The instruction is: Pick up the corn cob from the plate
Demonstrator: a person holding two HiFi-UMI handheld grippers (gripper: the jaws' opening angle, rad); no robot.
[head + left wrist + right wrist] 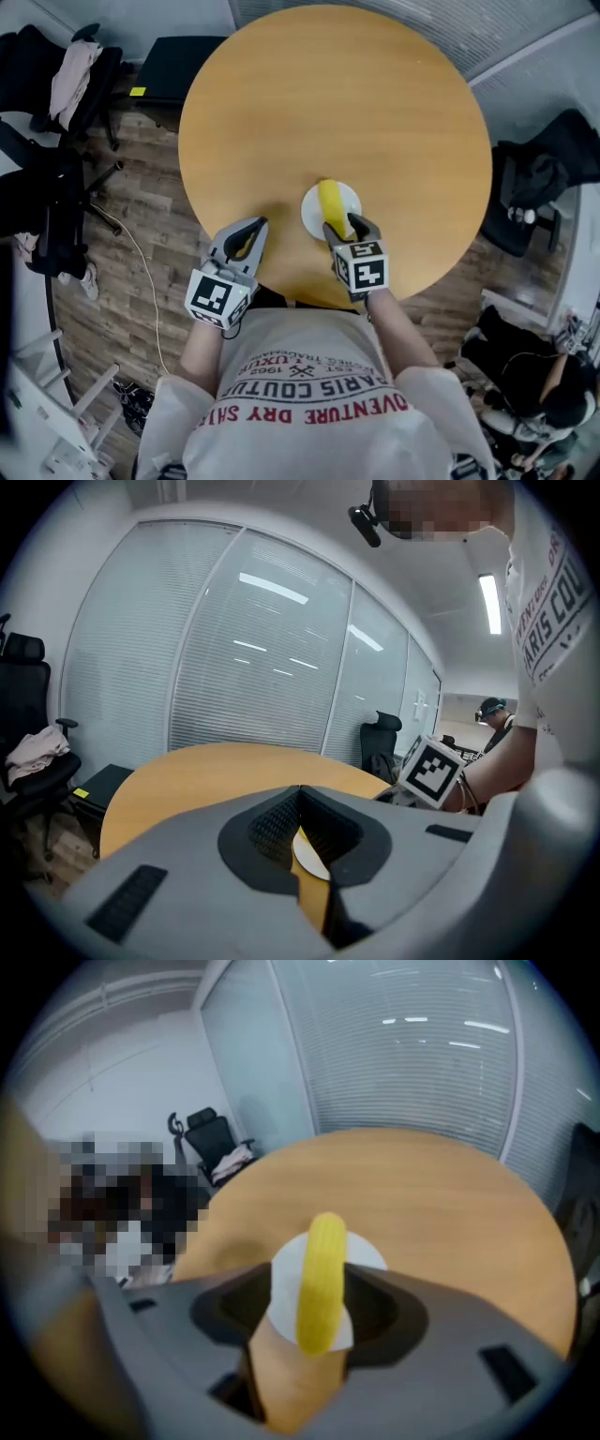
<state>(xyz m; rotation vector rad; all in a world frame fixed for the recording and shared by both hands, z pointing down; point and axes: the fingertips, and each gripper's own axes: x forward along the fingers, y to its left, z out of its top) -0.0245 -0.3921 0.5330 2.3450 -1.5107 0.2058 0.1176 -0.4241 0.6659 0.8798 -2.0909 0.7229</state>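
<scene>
Corn cob [331,204] lies on white plate [310,215] near table [328,94] edge. Right gripper [352,225], jaws spread, straddles near end, pads seemingly clear, view blurred. Centre cob, squeeze gently, lift level. Left gripper [246,234] closed, empty.

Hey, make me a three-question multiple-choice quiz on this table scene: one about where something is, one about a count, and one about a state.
1. Where does the yellow corn cob lie?
A. On the floor
B. On the round white plate
C. On a chair

2. How many plates stand on the round wooden table?
A. Three
B. Two
C. One

3. How do the right tongs stand?
A. Jaws apart, lined up with the cob
B. Jaws shut together
C. Out of sight

Answers:
1 B: the head view shows the cob resting across the plate.
2 C: only one plate shows on the table.
3 A: the right gripper view shows the jaws apart with the cob between them.
</scene>
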